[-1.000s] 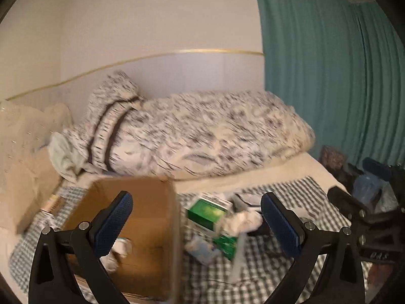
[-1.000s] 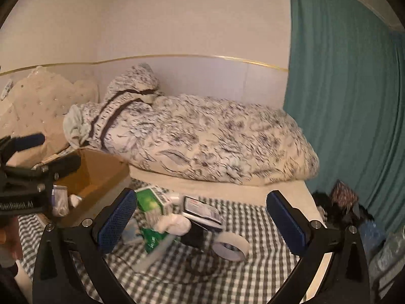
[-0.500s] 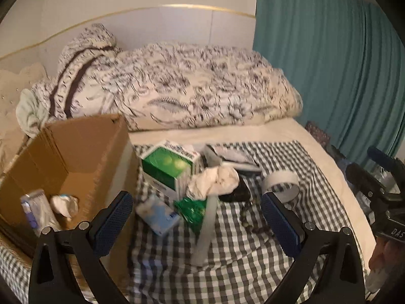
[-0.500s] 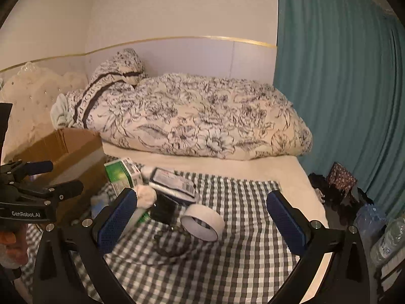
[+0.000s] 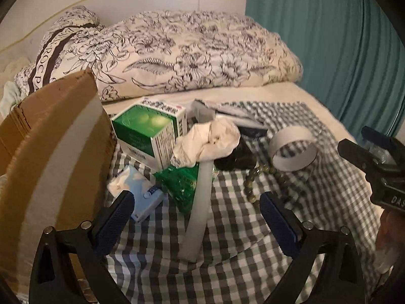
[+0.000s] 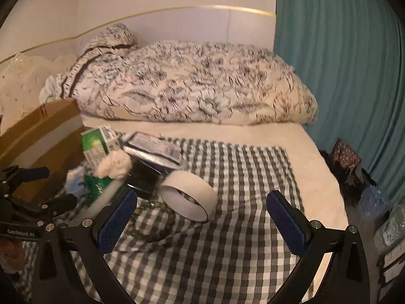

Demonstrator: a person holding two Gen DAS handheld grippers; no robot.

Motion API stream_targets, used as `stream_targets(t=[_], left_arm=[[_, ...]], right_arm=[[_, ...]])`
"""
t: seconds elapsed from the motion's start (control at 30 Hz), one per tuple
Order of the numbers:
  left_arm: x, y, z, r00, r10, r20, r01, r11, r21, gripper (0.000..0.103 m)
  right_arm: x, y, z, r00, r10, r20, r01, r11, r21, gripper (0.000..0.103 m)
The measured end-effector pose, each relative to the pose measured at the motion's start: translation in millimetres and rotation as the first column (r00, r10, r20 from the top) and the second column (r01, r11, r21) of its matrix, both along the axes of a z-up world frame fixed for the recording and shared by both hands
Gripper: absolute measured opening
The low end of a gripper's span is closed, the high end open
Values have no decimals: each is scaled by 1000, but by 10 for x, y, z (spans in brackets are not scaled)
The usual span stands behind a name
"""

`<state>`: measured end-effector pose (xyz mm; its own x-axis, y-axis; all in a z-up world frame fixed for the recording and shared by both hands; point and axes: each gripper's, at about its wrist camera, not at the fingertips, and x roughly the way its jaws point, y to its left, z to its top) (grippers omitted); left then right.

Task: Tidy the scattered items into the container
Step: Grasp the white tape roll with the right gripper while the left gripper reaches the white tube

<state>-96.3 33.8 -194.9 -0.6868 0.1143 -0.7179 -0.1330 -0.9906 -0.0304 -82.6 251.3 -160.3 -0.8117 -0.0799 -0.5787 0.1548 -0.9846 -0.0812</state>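
Observation:
A cardboard box (image 5: 50, 152) stands at the left on a checked cloth (image 5: 253, 266). Beside it lies a pile: a green and white carton (image 5: 149, 131), a crumpled white cloth (image 5: 210, 141), a blue tissue pack (image 5: 136, 192), a green packet (image 5: 182, 187), a white tube (image 5: 200, 210), a bead bracelet (image 5: 255, 179) and a tape roll (image 5: 293, 152). My left gripper (image 5: 197, 223) is open and empty above the tube. My right gripper (image 6: 202, 223) is open and empty just in front of the tape roll (image 6: 189, 197) and the beads (image 6: 152, 225).
A floral duvet (image 5: 189, 50) lies heaped along the back of the bed. A teal curtain (image 6: 341, 76) hangs at the right. Bags and bottles (image 6: 374, 202) sit on the floor beyond the bed's right edge. The box also shows at the left of the right wrist view (image 6: 43, 131).
Both grippers have tilted down and moved closer to the pile. The left one has swung right, away from the box opening. Both have stayed open.

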Motion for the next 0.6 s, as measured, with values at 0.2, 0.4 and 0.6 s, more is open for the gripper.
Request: stream_targets(t=[0.2,0.4,0.6], left_arm=[[-99,47,-283,999,-4,54,4,1000,-7,91],[-165,54,-464,997,9,83,-8,1000,-15,91],[-238,28,-572,993,27,113,-26,1000,-11,77]], right_arm=[[-159,-11,-269,1000,-7,23,6,998,56,101],[-361,-60,-451,999,-14,51,8,993,114,94],[-543,-36,-573,995,-50,87,39,991,125,78]])
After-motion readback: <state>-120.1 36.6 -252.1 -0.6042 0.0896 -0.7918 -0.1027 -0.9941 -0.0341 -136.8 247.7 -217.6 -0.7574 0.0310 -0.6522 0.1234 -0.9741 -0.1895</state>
